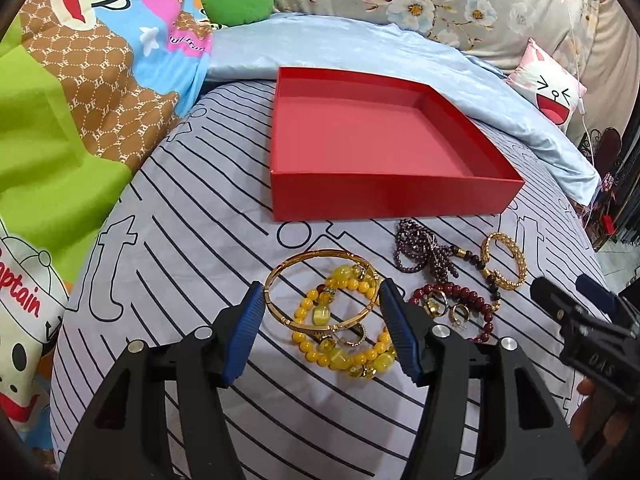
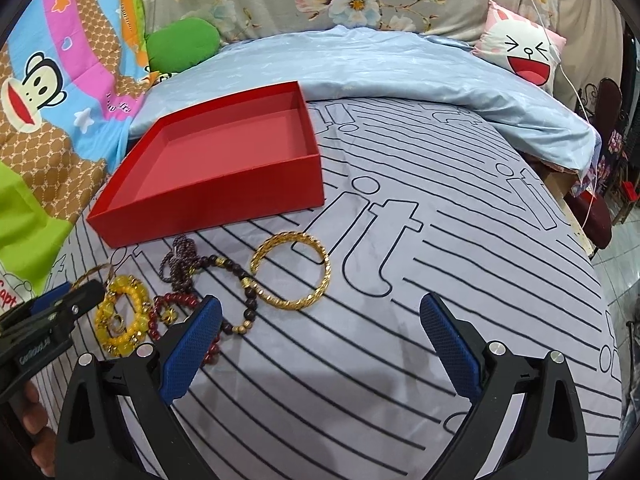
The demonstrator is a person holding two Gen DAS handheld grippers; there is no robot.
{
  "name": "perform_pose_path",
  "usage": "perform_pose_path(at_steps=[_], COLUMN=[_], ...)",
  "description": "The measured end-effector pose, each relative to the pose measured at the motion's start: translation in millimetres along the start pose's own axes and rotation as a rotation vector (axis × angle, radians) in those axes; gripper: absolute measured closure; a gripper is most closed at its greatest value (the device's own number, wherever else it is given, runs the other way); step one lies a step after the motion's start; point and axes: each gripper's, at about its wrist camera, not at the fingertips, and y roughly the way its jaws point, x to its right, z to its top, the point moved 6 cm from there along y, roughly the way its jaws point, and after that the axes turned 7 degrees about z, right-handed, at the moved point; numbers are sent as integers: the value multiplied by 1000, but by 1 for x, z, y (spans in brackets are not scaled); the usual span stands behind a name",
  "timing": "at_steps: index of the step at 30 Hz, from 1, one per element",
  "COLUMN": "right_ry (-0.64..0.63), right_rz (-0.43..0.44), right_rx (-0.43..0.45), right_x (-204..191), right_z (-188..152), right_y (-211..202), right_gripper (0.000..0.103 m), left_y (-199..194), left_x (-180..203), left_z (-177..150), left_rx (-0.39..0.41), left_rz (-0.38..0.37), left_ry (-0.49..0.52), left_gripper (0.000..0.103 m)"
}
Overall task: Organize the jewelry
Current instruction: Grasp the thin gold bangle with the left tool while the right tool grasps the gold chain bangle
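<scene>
The left gripper [image 1: 320,332] hovers with its blue-padded jaws apart, straddling a plain gold metal bangle [image 1: 296,276] and coiled yellow glass-bead bracelets [image 1: 344,344], not pinching either. The right gripper [image 2: 320,344] stands wide, with only striped grey bedsheet [image 2: 400,360] between its tips. Just beyond them lies a twisted gold cuff bracelet [image 2: 296,302]; the shallow red cardboard box [image 2: 224,196] sits farther ahead, left.
</scene>
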Motion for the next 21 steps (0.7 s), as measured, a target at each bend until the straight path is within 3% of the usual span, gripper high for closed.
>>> perform_pose_path(at_steps=[16, 21], right_ry=[3, 7], right_rz=[4, -13], right_rx=[-28, -63], right_x=[-11, -10], right_z=[24, 20], right_y=[42, 56], right_gripper=[20, 30], left_y=[4, 8], left_x=[6, 6], left_z=[4, 3], left_rx=[5, -3], left_rz=[-5, -2], left_ry=[14, 14], left_gripper=[47, 47])
